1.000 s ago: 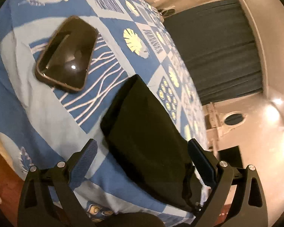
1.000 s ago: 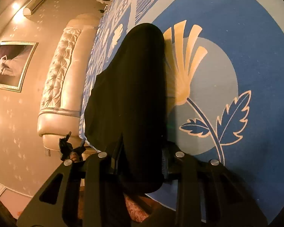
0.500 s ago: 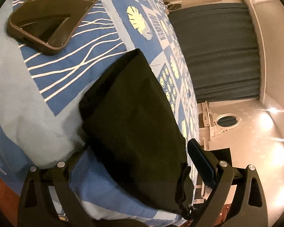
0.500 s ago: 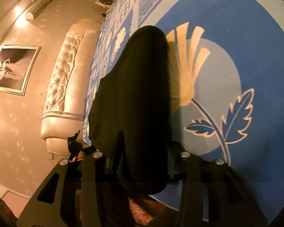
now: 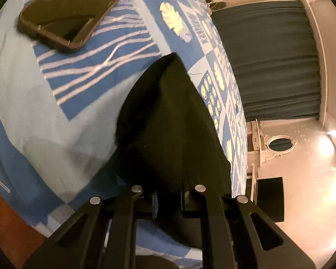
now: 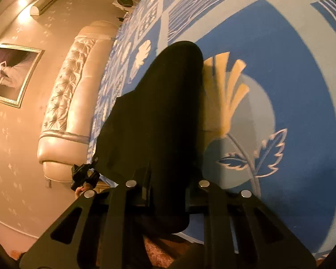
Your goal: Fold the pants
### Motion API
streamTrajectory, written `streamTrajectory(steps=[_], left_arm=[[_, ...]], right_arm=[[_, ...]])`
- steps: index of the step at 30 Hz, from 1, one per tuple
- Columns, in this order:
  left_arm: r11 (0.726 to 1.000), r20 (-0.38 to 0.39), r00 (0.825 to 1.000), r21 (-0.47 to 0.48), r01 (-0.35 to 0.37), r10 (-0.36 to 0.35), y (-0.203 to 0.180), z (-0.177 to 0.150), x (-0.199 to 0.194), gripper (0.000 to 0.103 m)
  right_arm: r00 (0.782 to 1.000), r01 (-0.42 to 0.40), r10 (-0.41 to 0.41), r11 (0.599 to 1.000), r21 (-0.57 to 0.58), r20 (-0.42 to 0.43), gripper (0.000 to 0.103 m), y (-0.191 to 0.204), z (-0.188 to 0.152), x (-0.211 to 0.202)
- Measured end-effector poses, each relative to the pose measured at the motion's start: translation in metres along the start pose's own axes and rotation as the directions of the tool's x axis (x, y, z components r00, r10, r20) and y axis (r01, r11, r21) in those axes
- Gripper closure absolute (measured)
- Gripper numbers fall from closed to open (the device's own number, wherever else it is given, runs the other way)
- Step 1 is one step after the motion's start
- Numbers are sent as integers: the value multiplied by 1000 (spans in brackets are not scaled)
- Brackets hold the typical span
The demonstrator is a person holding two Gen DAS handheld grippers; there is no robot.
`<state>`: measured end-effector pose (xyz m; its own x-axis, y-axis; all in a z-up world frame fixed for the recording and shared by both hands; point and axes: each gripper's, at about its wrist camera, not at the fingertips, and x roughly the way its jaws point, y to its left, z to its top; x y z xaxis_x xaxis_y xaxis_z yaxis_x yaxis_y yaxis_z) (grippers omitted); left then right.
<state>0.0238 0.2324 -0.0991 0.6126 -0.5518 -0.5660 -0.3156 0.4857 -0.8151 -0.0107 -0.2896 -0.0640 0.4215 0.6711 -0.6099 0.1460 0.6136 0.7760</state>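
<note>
The left gripper [image 5: 168, 198] had just closed its fingers [image 5: 155, 204] on the near edge of the black pants [image 5: 168, 121], the cloth bunched between them and pinched tight. The right gripper [image 6: 166, 194] held the same garment at another part of that near edge; its fingers [image 6: 145, 192], which had just drawn closer together, stood narrow with a thick roll of fabric between them. From both grips the pants ran away across the bed [image 5: 56, 103], over its blue and white patterned cover. In the left view they narrowed to a folded corner, near a dark phone [image 5: 69, 15] that lay apart from them on the striped patch. In the right view they ended in a rounded fold beside a yellow fan motif [image 6: 226, 85]. The garment already looked compact, doubled lengthwise and perhaps folded over once, though the dark cloth hid the layers, so how many folds were in could not be told. With both ends of the near edge now gripped, the step in hand seemed to be another fold, carrying that edge over toward the far end. Left to do, by this reading, was that fold, a release, and some smoothing. Beyond the bed stood a curtain [image 5: 268, 60] and a padded headboard [image 6: 69, 103].
</note>
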Motion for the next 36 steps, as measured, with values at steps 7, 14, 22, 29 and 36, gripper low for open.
streamTrajectory(steps=[7,14,22,29,36], left_arm=[[999,0,1000,-6,31,-31,11,-3,1,80],[981,57,994,-163,102,-94,29,-3,-5,66],[997,82,996,-74,27,-21,5,-6,-6,88],[995,146,989,91,-40,26,-50,-13,-19,89],[945,184,983,322,-56,-5,-134,-37,-11,89]], right_arm=[[999,-33,33,998,52,0,69,-18,-4,1],[994,65,-68,997,43,85,44,-8,-9,-23],[976,141,-144,990,28,164,43,6,-18,-32],[959,146,-154,988,52,236,43,11,-20,-45],[961,124,-124,992,16,247,43,30,-22,-47]])
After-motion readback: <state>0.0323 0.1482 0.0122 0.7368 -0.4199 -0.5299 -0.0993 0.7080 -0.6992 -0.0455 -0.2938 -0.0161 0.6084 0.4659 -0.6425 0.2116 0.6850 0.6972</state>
